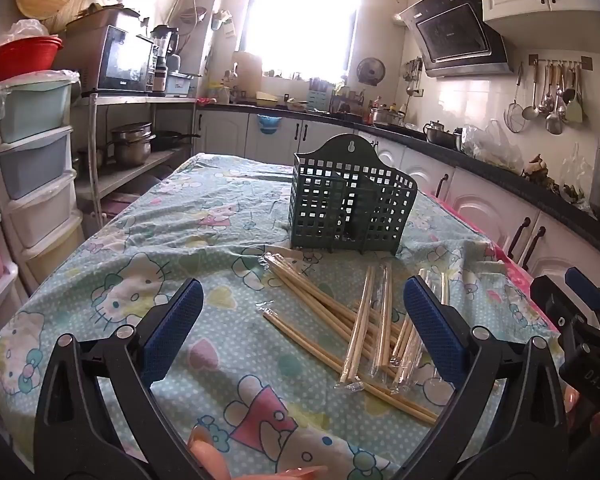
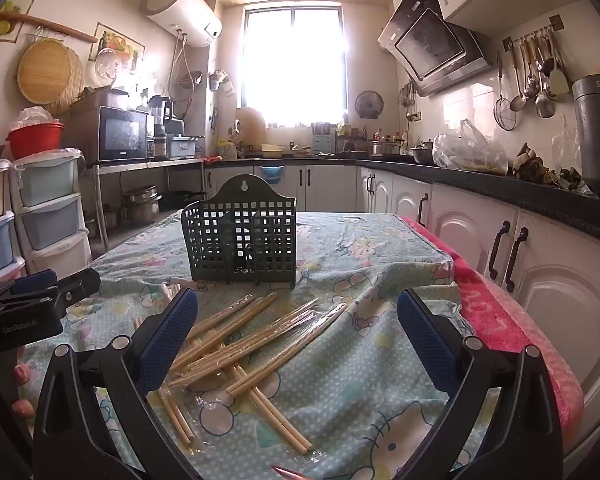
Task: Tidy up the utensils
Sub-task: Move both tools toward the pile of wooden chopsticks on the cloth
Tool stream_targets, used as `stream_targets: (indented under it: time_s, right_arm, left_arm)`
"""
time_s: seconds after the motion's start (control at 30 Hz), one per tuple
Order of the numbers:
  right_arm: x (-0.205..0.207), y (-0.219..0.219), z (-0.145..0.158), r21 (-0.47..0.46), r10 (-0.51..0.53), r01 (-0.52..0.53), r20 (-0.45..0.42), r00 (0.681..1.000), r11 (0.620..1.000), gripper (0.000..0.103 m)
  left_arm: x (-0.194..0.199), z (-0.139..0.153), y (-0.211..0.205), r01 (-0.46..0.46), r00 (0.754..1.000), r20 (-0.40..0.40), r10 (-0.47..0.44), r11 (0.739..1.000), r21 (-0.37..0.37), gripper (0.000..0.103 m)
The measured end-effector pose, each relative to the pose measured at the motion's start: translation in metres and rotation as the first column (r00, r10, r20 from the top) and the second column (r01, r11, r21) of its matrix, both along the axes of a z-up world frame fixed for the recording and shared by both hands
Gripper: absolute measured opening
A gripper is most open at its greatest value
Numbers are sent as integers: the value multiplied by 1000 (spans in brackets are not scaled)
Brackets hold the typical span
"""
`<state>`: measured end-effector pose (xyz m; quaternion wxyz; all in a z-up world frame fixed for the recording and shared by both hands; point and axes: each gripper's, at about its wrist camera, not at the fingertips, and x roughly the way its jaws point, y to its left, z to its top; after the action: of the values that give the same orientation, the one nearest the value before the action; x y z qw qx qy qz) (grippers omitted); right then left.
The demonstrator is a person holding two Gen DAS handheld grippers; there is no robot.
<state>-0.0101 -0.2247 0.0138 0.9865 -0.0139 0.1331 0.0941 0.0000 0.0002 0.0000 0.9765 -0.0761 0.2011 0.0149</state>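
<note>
A dark green slotted utensil holder (image 1: pixel 350 200) stands upright on the table, also in the right wrist view (image 2: pixel 242 234). In front of it lies a loose pile of wooden chopsticks (image 1: pixel 352 320), several in clear plastic sleeves (image 2: pixel 244 340). My left gripper (image 1: pixel 302 322) is open and empty above the cloth, just left of the pile. My right gripper (image 2: pixel 298 338) is open and empty over the pile's right side. Each gripper shows at the edge of the other's view: the right gripper (image 1: pixel 580 312) and the left gripper (image 2: pixel 40 292).
The table has a pale green cartoon-print cloth (image 1: pixel 172 240) and a pink towel (image 2: pixel 500 320) along its right edge. Plastic drawer units (image 1: pixel 36 168) stand at the left. A dark counter (image 2: pixel 500 184) with white cabinets runs along the right.
</note>
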Motion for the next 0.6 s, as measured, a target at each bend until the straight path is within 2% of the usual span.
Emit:
stream_targets:
  time_s: [0.27,0.6]
  right_arm:
    - [-2,8,0,-5,16,-16,2,1000,1000,97]
    - [10,14,3,-29,53,-53,7,999,998,97]
  left_arm:
    - [-1,0,2,-5,1000,8,5,1000,-9,93]
    - [-2,3,23,-58,998,26,59,997,-42,93]
